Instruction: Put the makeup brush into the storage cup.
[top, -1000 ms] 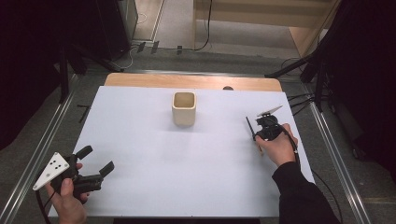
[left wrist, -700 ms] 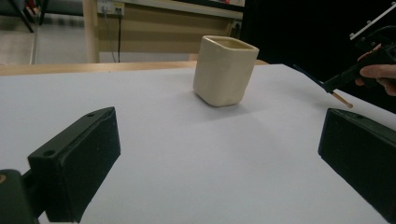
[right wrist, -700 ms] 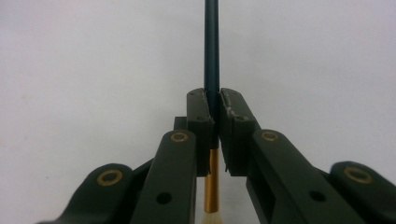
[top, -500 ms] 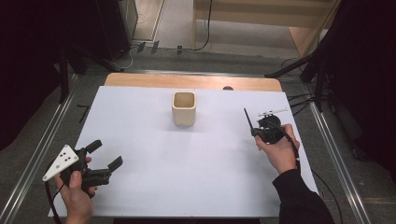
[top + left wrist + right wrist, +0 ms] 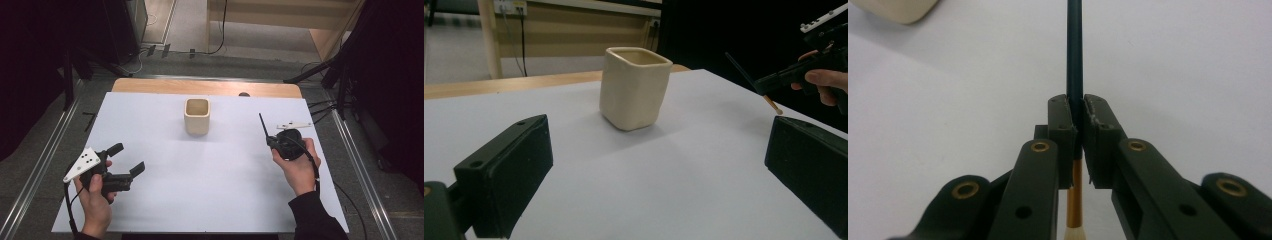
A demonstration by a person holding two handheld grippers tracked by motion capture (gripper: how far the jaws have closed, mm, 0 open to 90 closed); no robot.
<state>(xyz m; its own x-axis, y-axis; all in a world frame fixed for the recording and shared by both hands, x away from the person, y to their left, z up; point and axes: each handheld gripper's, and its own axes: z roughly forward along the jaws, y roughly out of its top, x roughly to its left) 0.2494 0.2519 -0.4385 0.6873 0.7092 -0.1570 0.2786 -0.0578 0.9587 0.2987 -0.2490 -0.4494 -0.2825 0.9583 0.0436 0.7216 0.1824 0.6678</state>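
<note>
Surface: white sheet covers the table, a strip of pale wood tabletop showing along its far edge.
Room: grey floor beyond, black cables trailing across it, dark curtains on both sides.
Cup: cream square ceramic cup stands upright, mid-sheet toward the far edge.
Right gripper: jaws pressed together, pinching a thin dark pencil with a gold ferrule, held above the sheet right of the cup.
Left gripper: jaws spread wide, nothing between them, near the sheet's left front.
</note>
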